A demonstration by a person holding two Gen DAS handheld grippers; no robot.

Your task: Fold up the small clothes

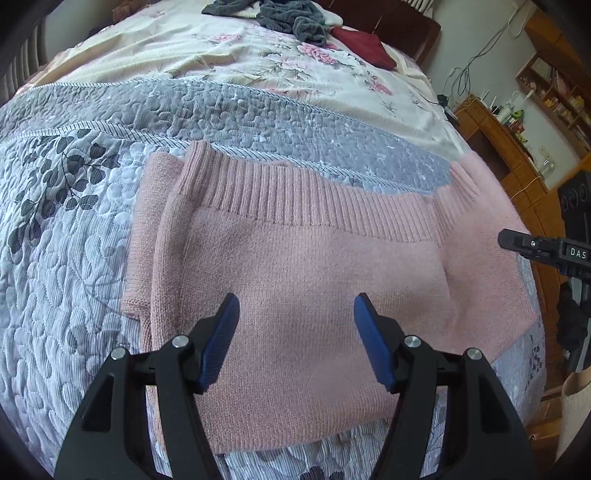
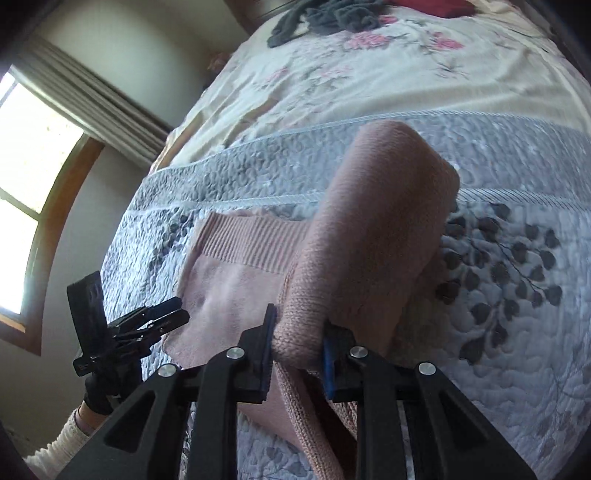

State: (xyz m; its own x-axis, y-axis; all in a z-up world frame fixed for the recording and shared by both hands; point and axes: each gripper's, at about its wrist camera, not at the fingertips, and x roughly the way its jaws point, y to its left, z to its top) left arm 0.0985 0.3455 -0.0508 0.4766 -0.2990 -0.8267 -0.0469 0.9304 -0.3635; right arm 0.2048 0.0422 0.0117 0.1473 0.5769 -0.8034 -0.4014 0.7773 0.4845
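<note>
A pink knit sweater (image 1: 295,266) is spread on the grey quilted bedspread (image 1: 66,258) of a bed, its ribbed hem toward twelve o'clock in the left wrist view. At nine o'clock one side appears already laid inward over the body — a narrow doubled strip is seen there. The fold on the other side is judged to be under way: in the right wrist view a thick roll of the knit, probably the sleeve, is clamped between the pads of the right claw (image 2: 299,350) and raised off the bedspread, while the rest lies flat. The left claw (image 1: 295,325) is held wide apart with nothing between its pads, poised over the middle of the garment; whether it touches the knit cannot be told. The raised part has yet to be laid across, and further folds seem to remain.

Open quilt is available at twelve and nine o'clock of the sweater. A grey heap of clothes (image 1: 280,14) and a dark red cloth (image 1: 362,46) lie well apart, toward the far end — no obstacle. The bed's edge, with wooden furniture (image 1: 517,155) beyond, runs near three o'clock.
</note>
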